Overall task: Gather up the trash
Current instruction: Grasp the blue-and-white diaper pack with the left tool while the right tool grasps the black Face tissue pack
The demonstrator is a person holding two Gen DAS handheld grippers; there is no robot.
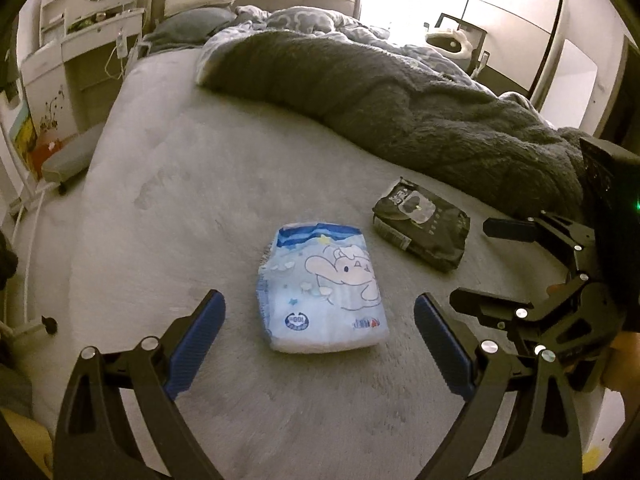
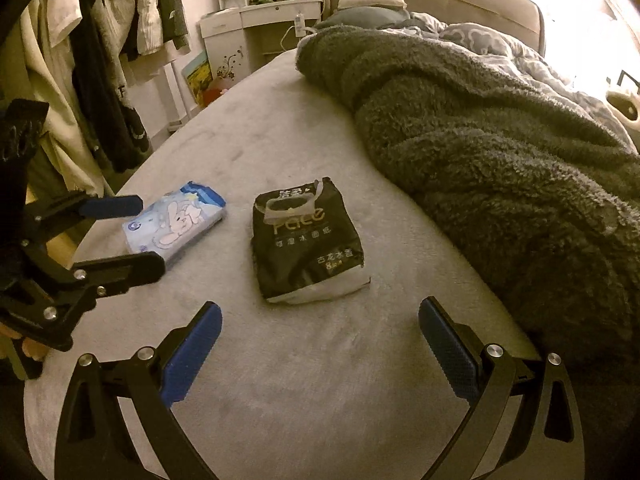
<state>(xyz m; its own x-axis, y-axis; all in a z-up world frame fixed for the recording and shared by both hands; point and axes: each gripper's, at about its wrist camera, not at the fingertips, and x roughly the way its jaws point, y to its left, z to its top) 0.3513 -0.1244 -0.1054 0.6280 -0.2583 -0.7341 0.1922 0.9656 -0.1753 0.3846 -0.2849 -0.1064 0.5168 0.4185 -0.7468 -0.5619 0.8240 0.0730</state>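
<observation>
Black tissue pack (image 2: 306, 242) reads "Pace"; both grippers' fingers (image 1: 440, 344) (image 2: 196, 350) spread, empty.

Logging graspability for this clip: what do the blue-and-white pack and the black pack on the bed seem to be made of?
The blue cartoon-print pack looks like thin soft plastic film, slightly glossy, with crinkled edges and rounded, pillowy corners. The black tissue pack also looks like soft plastic film, with a sheen, creases, and a torn oval opening on top; the white at its lower edge is probably paper tissue, though that is uncertain.
</observation>
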